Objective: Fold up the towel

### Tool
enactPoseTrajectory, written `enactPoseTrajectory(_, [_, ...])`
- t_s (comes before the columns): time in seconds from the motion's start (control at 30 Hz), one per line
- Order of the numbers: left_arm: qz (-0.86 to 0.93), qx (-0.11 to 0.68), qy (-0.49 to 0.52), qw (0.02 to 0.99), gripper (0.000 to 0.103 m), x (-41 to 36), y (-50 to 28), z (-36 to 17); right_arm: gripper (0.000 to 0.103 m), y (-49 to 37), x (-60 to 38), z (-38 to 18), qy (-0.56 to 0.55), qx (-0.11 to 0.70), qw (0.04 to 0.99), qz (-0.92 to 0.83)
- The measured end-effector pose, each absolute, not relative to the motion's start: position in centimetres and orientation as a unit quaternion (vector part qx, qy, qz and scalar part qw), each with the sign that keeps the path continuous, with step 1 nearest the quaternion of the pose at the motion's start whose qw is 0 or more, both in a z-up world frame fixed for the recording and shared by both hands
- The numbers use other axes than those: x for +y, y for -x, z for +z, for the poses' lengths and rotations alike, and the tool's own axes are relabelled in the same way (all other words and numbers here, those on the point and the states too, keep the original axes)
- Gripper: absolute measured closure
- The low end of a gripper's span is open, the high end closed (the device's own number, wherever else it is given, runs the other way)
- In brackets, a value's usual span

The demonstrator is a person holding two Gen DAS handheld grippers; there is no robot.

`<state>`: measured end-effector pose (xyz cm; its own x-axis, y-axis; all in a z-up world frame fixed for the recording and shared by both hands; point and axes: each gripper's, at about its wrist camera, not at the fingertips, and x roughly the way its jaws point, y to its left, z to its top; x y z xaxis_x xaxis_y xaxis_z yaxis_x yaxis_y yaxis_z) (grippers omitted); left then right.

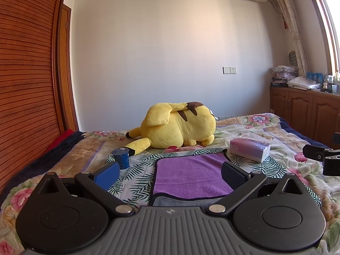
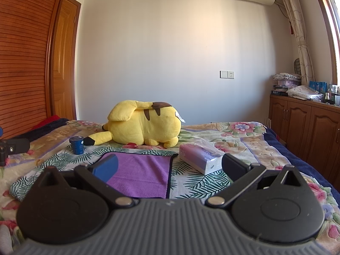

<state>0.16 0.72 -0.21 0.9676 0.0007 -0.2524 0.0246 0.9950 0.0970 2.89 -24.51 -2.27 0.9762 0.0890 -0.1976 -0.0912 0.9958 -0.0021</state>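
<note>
Left wrist view: purple towel (image 1: 191,175) lies flat on the bed (image 1: 282,136), on a leaf-print cloth (image 1: 136,176), w/ a dark trim round the edge. Its near edge is turned over, showing a grey underside. The left gripper (image 1: 170,173) hangs just above the bed, jaws wide apart, nothing btwn them; the towel sits btwn the two blue pads, w/ the right-side pad over the towel's right edge and the left-side pad over the leaf cloth. Can't tell if the pads touch the fabric.

A yellow plush toy (image 1: 178,126) lies on its side behind the towel, well apart from it. Small dark blue cylinder (image 1: 121,158) stands upright left of the towel, near the plush tail. Pink tissue pack (image 1: 249,148) lies to the right of the towel, close to its far right corner.

Right wrist view: right gripper (image 2: 170,167) is also held w/ jaws wide apart, gripping nothing. Its left-side pad overlaps the towel's (image 2: 138,173) left part; the right-side pad sits in front of the tissue pack (image 2: 201,159). The plush toy (image 2: 144,125) and cylinder (image 2: 77,145) sit beyond.
</note>
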Motion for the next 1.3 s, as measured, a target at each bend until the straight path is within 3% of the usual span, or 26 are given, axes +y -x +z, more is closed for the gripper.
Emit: enactPoseTrajectory(1.3, [-0.006,0.128,-0.05,0.991,0.016,1.03,-0.16,-0.33,0.0,-2.91,-24.65,-2.42,0.005,0.099,0.994,0.045])
